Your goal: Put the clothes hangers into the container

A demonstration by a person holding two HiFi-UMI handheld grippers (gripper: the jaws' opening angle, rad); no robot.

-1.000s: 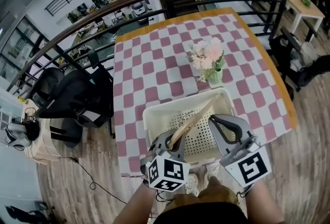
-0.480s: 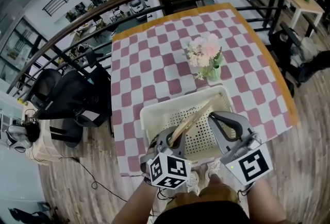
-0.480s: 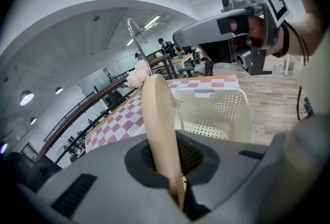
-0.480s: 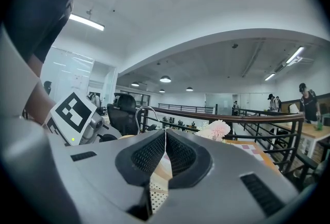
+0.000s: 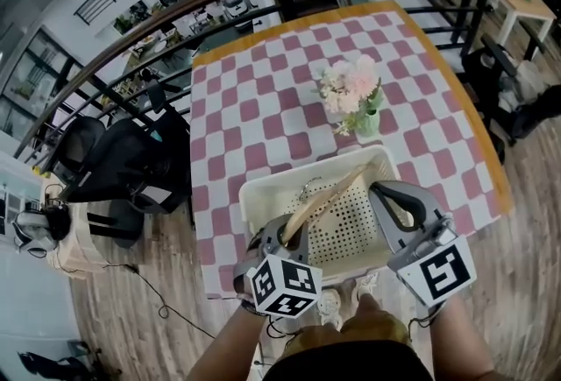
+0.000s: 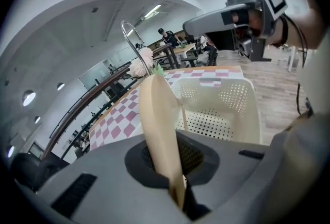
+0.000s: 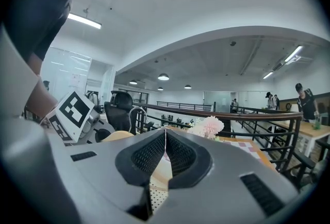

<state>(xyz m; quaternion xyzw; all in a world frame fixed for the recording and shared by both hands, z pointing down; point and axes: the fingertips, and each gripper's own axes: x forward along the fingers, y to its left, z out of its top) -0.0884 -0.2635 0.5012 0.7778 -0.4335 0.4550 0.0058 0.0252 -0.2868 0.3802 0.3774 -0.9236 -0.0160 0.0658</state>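
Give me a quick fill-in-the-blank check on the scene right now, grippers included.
1. The left gripper is shut on a wooden ____.
2. The right gripper is shut and holds ____.
3. What the left gripper grips slants over a cream perforated ____.
4. Beyond that, on the checked tablecloth, stands a vase of pale pink ____.
Missing words: hanger; nothing; basket; flowers.

Pale wooden clothes hanger (image 6: 160, 125): lower end is lying hidden inside the grey left gripper (image 5: 279, 236).
Cream perforated plastic basket (image 5: 263, 186): near right corner is hiding — behind the grey right gripper (image 5: 381, 193).
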